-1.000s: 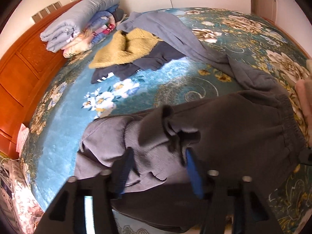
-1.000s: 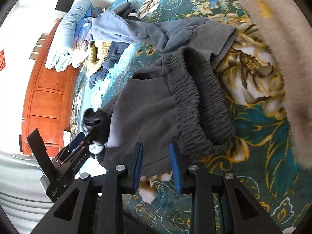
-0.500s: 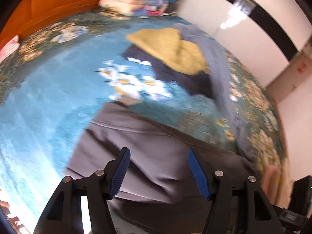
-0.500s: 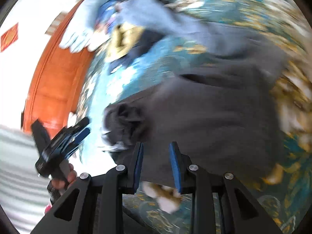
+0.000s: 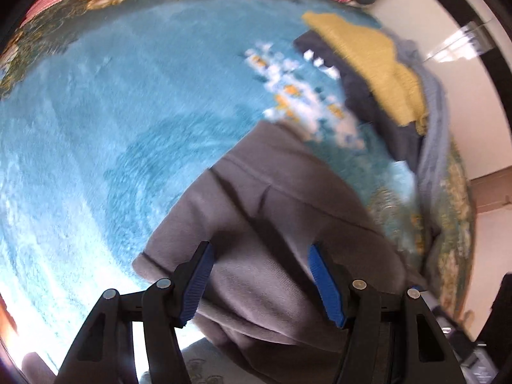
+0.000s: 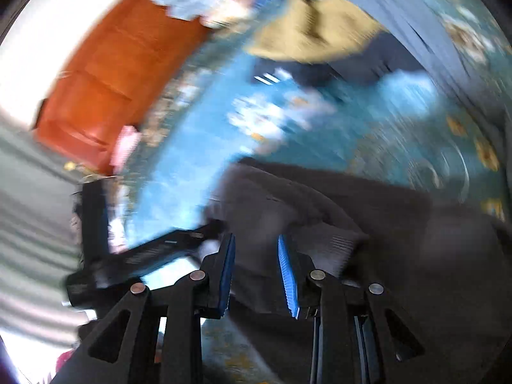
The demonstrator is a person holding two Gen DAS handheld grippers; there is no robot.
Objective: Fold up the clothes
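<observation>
The left gripper (image 5: 257,256) hangs open over the grey trousers (image 5: 288,224) on the teal bedspread's (image 5: 112,128) near edge; the right gripper (image 6: 256,246), narrowly parted, holds nothing.

Orange wooden headboard (image 6: 105,73), white wall (image 5: 464,73)

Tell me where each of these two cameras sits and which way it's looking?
Left wrist: on the left gripper, looking steeply down at the grey garment on the teal bedspread; only its own fingers show.
Right wrist: on the right gripper, angled down at the same garment; its fingers and the left gripper show.
Both share the garment, the bedspread and the yellow sweater.
</observation>
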